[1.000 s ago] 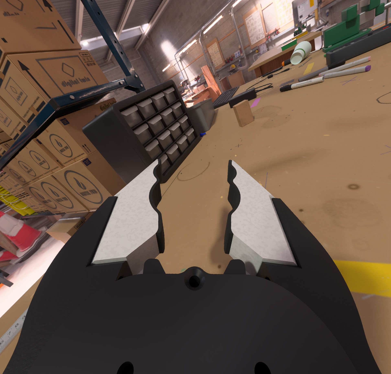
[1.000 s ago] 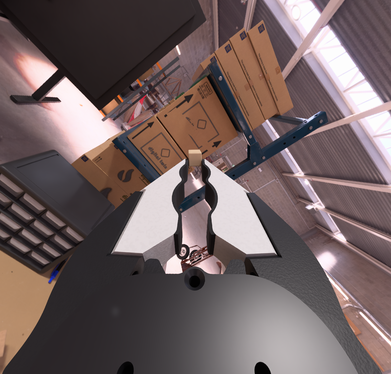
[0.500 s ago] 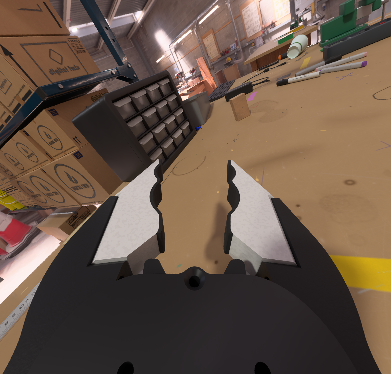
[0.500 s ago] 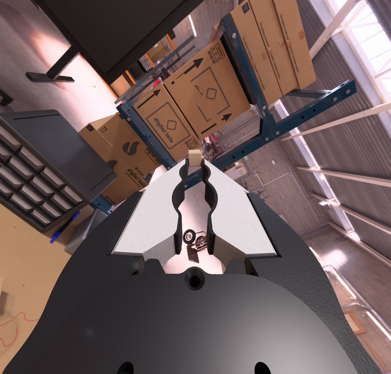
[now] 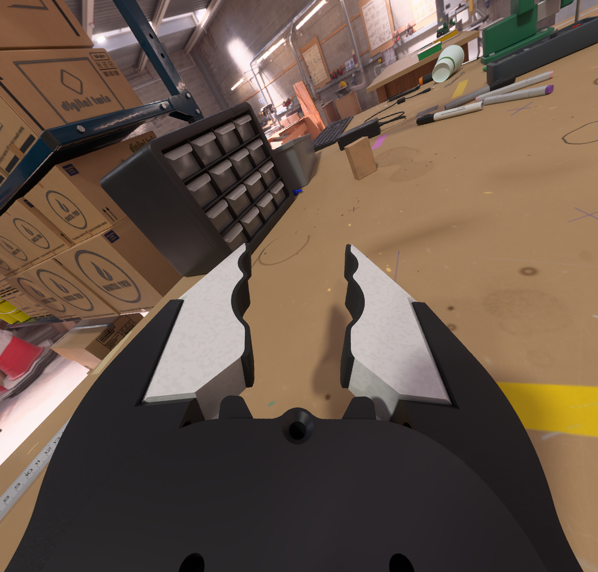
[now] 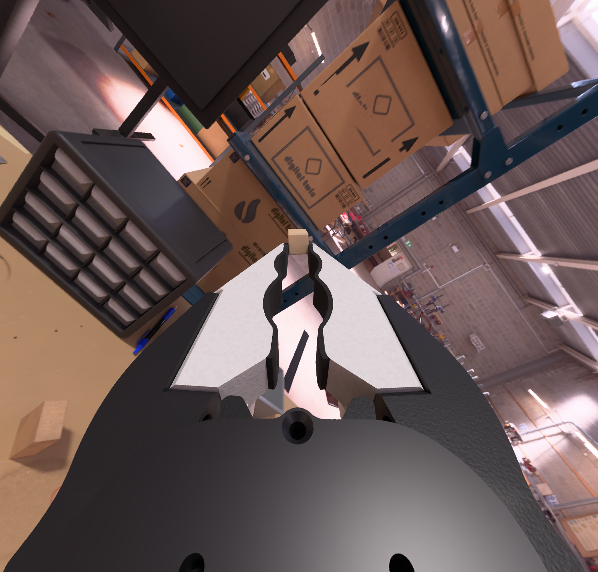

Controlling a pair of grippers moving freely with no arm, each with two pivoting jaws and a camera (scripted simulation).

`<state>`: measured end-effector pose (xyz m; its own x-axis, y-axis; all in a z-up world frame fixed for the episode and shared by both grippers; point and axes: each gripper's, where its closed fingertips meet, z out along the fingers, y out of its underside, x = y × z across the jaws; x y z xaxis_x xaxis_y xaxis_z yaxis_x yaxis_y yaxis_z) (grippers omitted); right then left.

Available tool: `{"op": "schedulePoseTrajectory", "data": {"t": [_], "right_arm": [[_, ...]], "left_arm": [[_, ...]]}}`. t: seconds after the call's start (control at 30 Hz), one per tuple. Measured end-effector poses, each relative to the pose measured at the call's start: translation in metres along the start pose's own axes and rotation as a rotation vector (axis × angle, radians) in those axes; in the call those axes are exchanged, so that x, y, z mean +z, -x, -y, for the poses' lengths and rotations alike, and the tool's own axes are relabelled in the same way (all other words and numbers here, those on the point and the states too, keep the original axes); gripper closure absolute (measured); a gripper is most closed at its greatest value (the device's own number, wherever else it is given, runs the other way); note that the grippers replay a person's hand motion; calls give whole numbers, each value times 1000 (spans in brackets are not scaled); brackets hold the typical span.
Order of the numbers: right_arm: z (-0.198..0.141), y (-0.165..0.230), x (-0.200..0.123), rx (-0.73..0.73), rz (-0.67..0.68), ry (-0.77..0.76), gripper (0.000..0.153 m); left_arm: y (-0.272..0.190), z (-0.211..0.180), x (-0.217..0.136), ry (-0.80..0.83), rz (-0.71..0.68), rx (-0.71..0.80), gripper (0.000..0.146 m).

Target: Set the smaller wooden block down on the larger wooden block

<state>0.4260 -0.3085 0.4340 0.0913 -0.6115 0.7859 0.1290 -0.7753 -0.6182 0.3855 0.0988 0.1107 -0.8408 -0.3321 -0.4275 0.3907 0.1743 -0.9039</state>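
The larger wooden block [image 5: 360, 157] stands on the brown workbench, far ahead of my left gripper [image 5: 297, 252], which is open and empty low over the bench. The block also shows at the lower left of the right wrist view [image 6: 38, 428]. My right gripper [image 6: 298, 249] is shut on the smaller wooden block [image 6: 297, 240], a pale cube pinched at the fingertips and held in the air, tilted and pointing off the bench toward the shelving.
A dark drawer cabinet [image 5: 207, 180] [image 6: 106, 232] stands at the bench's left edge with a blue pen [image 6: 155, 329] beside it. Markers [image 5: 485, 99], a paper cup [image 5: 448, 62], a keyboard [image 5: 331, 132] and a green vise [image 5: 524, 22] lie farther off. Cardboard boxes [image 6: 339, 155] fill blue racks.
My right gripper has turned with the small block, so the bench, cabinet and larger block come into view at the left. The left gripper's view has shifted slightly; it stays open.
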Motion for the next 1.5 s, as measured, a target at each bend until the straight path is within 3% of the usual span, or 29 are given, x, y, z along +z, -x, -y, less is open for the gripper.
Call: {"op": "schedulePoseTrajectory", "data": {"t": [0.37, 0.63, 0.77, 0.93, 1.2, 1.23, 1.37, 1.5], "right_arm": [[-101, 107, 9, 128, 120, 101, 141], [-185, 220, 16, 68, 440, 433, 141], [-212, 252, 15, 105, 588, 623, 141], [-225, 269, 13, 176, 720, 823, 141], [-221, 267, 8, 329, 795, 986, 141], [-219, 263, 7, 343, 789, 1009, 137], [-206, 242, -5, 379, 775, 1126, 92], [-177, 214, -2, 264, 688, 1174, 86]], "left_arm": [[-5, -2, 1, 8, -21, 19, 89], [-6, -4, 2, 18, -27, 14, 91], [-6, -5, 2, 21, -30, 11, 91], [-8, -6, 2, 27, -42, 10, 91], [-14, -9, 4, 47, -68, 18, 92], [-14, -9, 4, 48, -69, 18, 92], [-14, -9, 4, 48, -73, 7, 92], [-16, -10, 5, 50, -85, 2, 92]]}}
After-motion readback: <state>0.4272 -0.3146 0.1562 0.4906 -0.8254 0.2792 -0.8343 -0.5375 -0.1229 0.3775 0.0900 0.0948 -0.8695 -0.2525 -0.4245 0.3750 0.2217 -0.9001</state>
